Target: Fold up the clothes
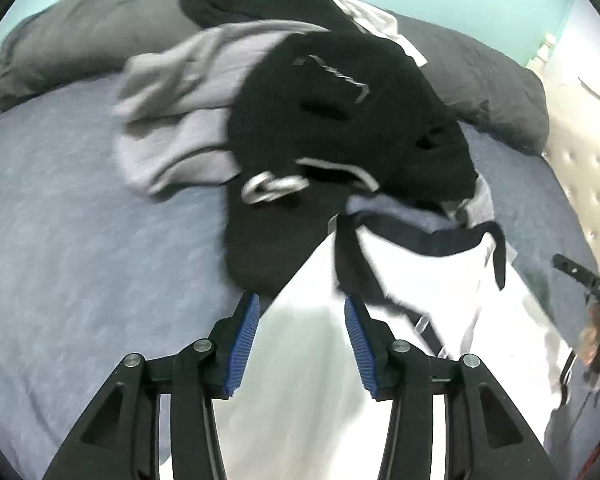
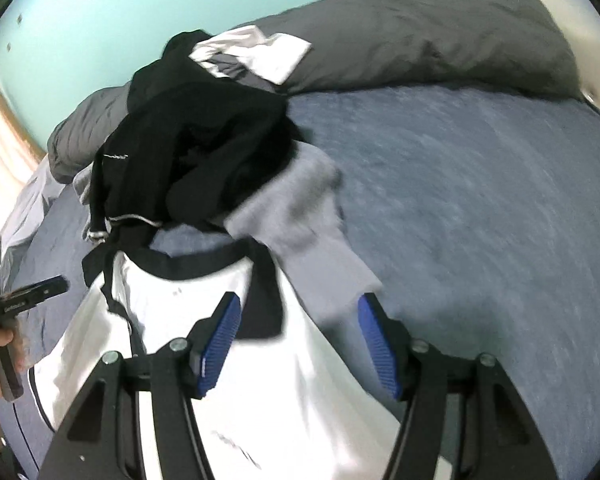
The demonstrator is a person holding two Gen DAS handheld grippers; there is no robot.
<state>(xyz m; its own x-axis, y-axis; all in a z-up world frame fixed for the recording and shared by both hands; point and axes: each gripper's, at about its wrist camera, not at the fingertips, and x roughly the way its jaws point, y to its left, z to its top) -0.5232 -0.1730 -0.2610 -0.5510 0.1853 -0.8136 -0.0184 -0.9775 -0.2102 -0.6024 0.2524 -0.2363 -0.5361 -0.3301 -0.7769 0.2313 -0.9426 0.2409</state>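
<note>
Blue-padded left gripper and right gripper: both apart, gripping nothing, poised over white shirt spread on blue bed. Best to pinch both shoulders beside black collar evenly. Pile of dark clothes just beyond; shirt hem cut off, details blurred.

white shirt, black trim | black garment | grey garment | blue-grey bedsheet | teal wall
</note>
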